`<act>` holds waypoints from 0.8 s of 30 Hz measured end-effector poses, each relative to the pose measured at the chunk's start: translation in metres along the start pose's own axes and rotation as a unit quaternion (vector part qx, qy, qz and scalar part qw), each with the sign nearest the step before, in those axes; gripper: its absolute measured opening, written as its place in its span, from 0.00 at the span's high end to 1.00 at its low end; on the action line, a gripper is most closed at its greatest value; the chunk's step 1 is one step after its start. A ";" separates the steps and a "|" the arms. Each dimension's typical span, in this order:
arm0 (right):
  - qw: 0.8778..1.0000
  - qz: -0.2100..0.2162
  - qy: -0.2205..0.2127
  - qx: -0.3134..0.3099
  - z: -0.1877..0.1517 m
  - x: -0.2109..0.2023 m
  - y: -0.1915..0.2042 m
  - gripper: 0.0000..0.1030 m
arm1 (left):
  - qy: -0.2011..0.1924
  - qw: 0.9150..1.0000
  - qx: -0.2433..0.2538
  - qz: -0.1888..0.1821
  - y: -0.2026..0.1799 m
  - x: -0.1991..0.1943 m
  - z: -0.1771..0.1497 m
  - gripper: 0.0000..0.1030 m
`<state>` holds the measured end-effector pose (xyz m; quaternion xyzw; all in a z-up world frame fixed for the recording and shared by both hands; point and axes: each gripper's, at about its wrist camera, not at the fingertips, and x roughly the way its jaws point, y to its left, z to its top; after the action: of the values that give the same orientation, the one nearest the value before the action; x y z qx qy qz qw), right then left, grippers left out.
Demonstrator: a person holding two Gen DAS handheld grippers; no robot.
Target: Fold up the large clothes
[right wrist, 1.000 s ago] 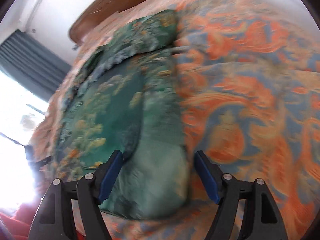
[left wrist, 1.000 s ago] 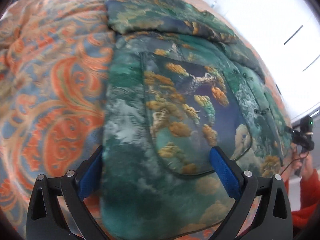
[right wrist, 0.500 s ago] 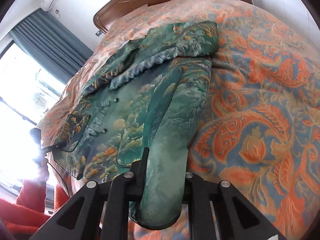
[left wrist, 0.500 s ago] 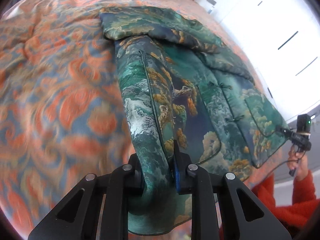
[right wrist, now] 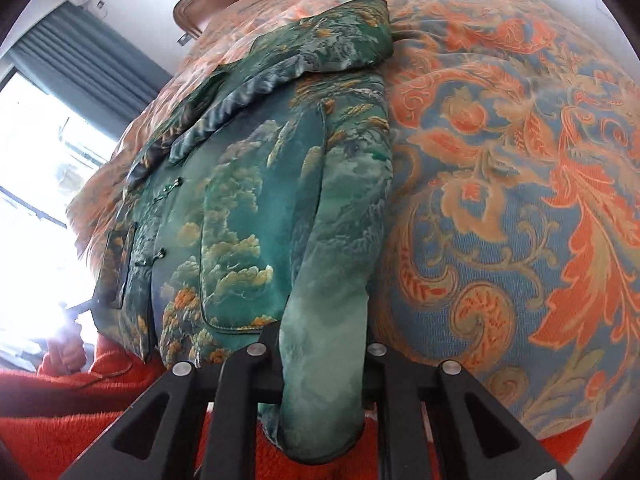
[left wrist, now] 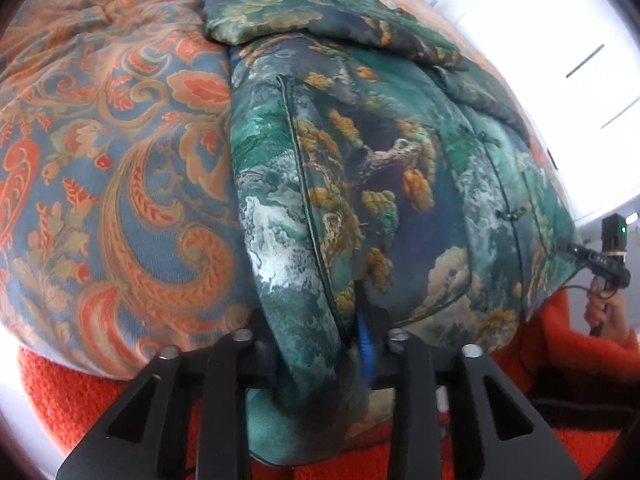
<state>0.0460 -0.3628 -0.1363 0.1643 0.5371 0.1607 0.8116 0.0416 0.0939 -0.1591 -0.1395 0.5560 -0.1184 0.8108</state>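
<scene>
Now both grippers, wide apart a second ago, are clamping the jacket (left wrist: 360, 184) hem: left gripper (left wrist: 320, 344) jaws easing open, right gripper (right wrist: 324, 360) jaws clenched, lifting it off the bed (left wrist: 120, 160) for the fold.

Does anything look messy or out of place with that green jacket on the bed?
Nothing looks damaged or spilled. The green jacket lies on the orange patterned bedspread, with its hem corners bunched between the left gripper and right gripper and hanging past the bed's edge. The left jaws are opening. That is mid-fold, not disorder.
</scene>
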 end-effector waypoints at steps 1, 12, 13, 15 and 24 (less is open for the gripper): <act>1.000 -0.004 -0.002 -0.003 0.003 0.001 0.000 0.78 | -0.002 1.000 0.002 0.001 -0.001 0.002 0.002 0.58; 1.000 -0.003 0.006 0.001 -0.002 0.000 -0.015 0.51 | 0.005 1.000 0.028 0.006 -0.001 0.004 -0.020 0.35; 1.000 -0.005 0.008 -0.003 -0.002 0.000 -0.015 0.51 | 0.010 0.999 0.030 0.010 -0.003 0.005 -0.019 0.42; 1.000 -0.005 0.015 -0.008 0.000 0.003 -0.011 0.50 | 0.021 0.999 0.028 0.008 -0.001 0.005 -0.017 0.63; 0.998 -0.003 0.034 -0.046 0.001 -0.007 0.015 0.83 | 0.030 0.999 0.027 -0.004 0.000 -0.019 -0.021 0.82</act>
<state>0.0435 -0.3524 -0.1236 0.1200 0.5569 0.1886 0.8000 0.0158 0.0987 -0.1500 -0.1159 0.5760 -0.1408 0.7968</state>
